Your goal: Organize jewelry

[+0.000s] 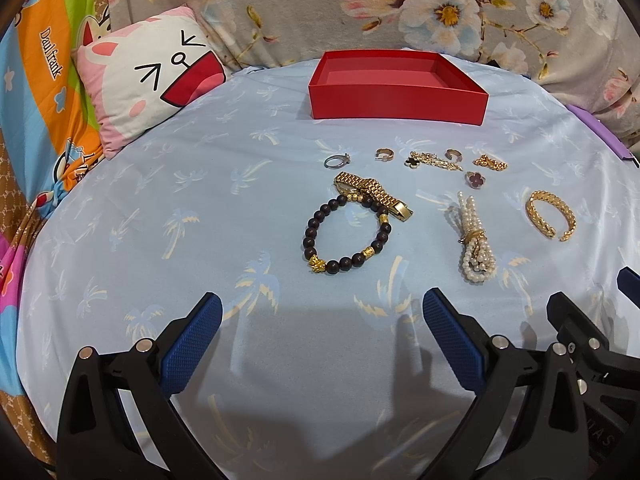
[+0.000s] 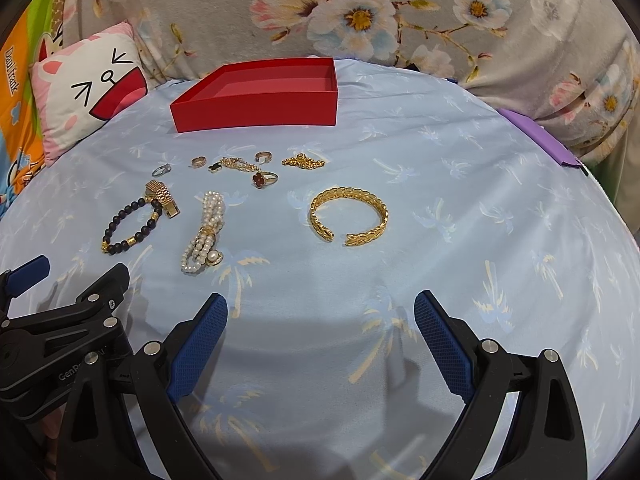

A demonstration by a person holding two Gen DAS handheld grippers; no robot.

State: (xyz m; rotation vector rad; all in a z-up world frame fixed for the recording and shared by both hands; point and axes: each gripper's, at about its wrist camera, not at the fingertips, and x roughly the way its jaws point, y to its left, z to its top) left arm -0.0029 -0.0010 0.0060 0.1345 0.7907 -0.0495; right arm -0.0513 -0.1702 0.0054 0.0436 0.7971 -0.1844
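Note:
An empty red box (image 1: 398, 102) (image 2: 256, 114) sits at the far side of the blue cloth. In front of it lie a dark bead bracelet (image 1: 345, 236) (image 2: 130, 226), a gold watch band (image 1: 374, 194) (image 2: 162, 198), a pearl strand (image 1: 476, 240) (image 2: 204, 236), a gold cuff bangle (image 1: 552, 214) (image 2: 350, 214), several rings (image 1: 337, 160) and gold chains (image 1: 490, 162). My left gripper (image 1: 322, 314) is open and empty, near side of the bead bracelet. My right gripper (image 2: 320, 312) is open and empty, near side of the bangle.
A cat-face pillow (image 1: 148, 76) (image 2: 86, 96) leans at the far left. A floral fabric backdrop (image 1: 440, 8) rises behind the box. A purple object (image 2: 540, 136) lies at the cloth's right edge. Each gripper shows at the other view's lower edge.

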